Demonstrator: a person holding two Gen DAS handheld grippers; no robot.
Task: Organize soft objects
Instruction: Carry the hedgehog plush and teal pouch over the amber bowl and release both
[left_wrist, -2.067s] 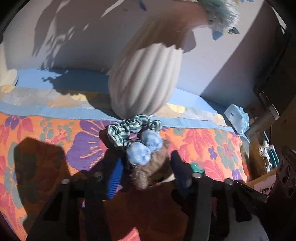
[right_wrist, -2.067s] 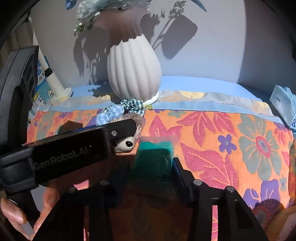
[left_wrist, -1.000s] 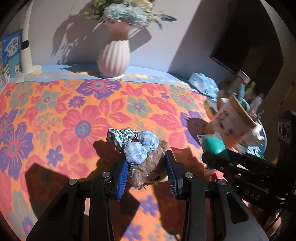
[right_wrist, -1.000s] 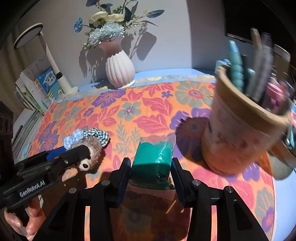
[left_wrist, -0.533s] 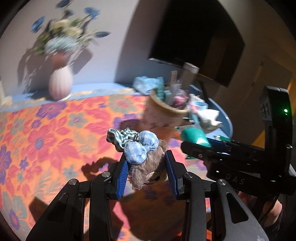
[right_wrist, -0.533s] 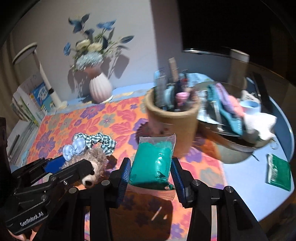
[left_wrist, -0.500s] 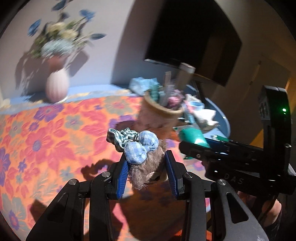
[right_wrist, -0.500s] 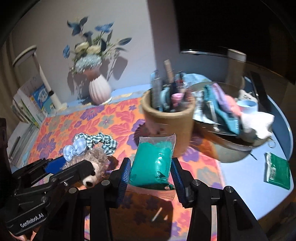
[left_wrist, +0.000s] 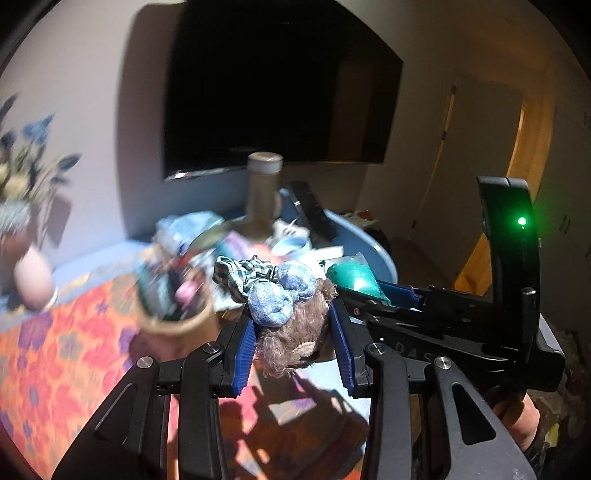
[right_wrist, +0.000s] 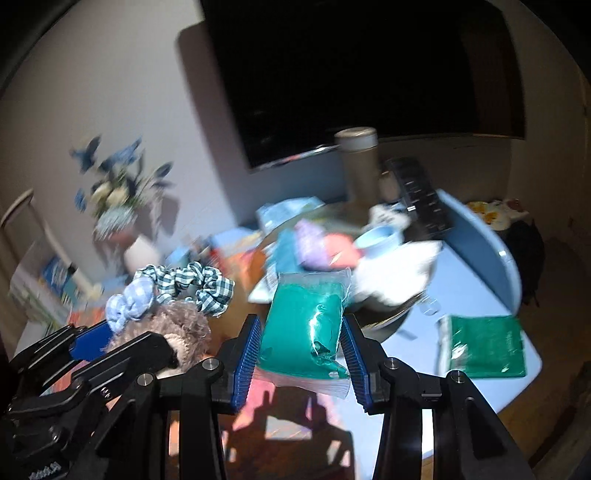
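Gripping a brown plush toy (left_wrist: 295, 332), the left gripper (left_wrist: 295, 343) hovers beside the right gripper (right_wrist: 301, 343), clamped on a green packet (right_wrist: 304, 328).

Your left tool (left_wrist: 295, 341) and right tool (right_wrist: 302, 354) are black frames with silver screws and ribbed blue pads; the right one's housing shows a green light

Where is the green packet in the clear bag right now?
The green packet is clamped in the right gripper, in the air, right of the plush toy held by the left gripper.
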